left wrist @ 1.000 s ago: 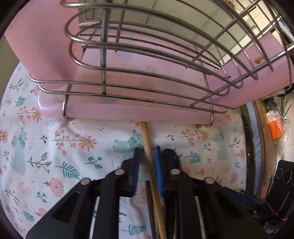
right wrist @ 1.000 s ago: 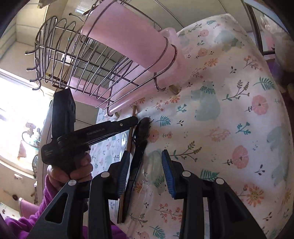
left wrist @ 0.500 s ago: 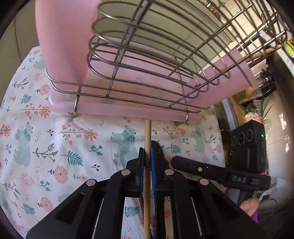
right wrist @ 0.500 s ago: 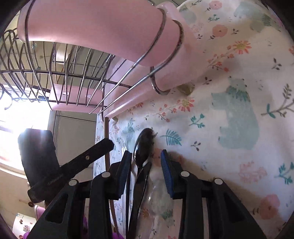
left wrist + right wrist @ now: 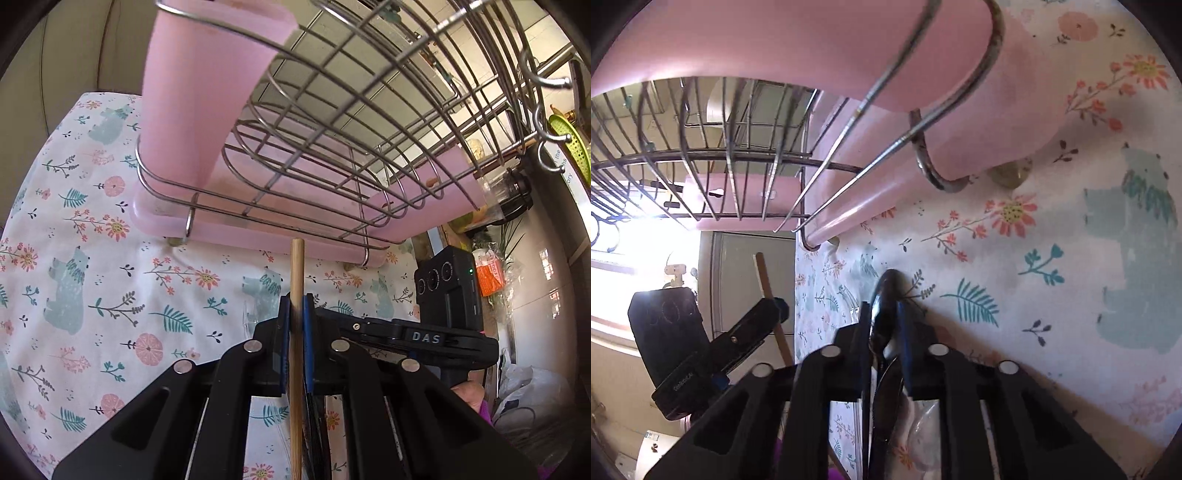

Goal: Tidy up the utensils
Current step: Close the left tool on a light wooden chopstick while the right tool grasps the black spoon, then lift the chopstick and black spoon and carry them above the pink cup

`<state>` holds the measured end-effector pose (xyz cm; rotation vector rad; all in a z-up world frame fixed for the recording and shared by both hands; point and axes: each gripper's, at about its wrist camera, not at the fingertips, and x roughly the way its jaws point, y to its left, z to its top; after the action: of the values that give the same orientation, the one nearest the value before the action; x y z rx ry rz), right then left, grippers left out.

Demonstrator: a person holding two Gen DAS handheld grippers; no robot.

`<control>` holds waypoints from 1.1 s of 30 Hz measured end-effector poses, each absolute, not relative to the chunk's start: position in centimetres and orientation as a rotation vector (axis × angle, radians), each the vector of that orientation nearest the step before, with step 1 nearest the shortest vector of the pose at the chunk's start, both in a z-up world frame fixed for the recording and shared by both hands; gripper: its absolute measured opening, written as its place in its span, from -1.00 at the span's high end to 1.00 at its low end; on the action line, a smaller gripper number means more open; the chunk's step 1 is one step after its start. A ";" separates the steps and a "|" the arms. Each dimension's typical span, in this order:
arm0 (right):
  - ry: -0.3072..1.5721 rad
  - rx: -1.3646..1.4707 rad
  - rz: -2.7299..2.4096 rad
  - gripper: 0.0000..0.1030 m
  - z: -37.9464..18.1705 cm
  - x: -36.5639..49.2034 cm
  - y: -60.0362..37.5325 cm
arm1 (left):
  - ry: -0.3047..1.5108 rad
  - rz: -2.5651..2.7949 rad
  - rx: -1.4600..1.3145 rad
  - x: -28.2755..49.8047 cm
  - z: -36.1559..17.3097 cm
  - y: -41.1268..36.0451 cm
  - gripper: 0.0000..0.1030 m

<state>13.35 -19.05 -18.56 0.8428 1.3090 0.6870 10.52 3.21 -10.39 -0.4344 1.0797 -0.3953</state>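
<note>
Change: the left gripper (image 5: 295,314) is now carrying the wooden chopstick (image 5: 296,280) clear of the floral cloth (image 5: 110,295), while the right gripper (image 5: 884,317) is closing in on the black spoon (image 5: 882,295).
Left claw: clamped on the chopstick, tip pointing at the far pink rack (image 5: 258,236), probably for dropping into its pink holder (image 5: 192,103).
Right claw: jaws closing around the spoon's bowl, which is lying on the cloth just near of the rack.

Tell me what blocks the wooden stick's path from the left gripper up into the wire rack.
The left gripper is shut on the wooden stick. The rack's wire side and the edge of its pink tray face the tip, so the stick probably has to go over the top.
</note>
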 end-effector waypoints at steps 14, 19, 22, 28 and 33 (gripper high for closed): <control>1.107 0.818 0.753 0.96 -12.5 10.3 -18.7 | 0.935 -0.393 -0.454 8.0 -5.9 7.6 0.89; 1.012 0.773 0.768 0.97 -9.2 8.7 -18.7 | 0.853 -0.376 -0.409 6.4 -3.3 8.7 0.89; 0.952 0.719 0.765 0.97 -7.3 7.4 -18.8 | 0.821 -0.360 -0.402 6.0 -2.0 8.6 0.89; 0.846 0.648 0.768 0.97 -3.9 5.4 -19.8 | 0.771 -0.338 -0.394 5.7 -0.2 7.3 0.89; 0.765 0.621 0.779 0.97 -1.6 4.1 -21.1 | 0.739 -0.319 -0.374 5.1 1.4 7.0 0.89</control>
<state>4.13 -21.06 -1.56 0.6209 0.7654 0.7785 5.08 7.01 1.44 -0.3738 0.7388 -0.3186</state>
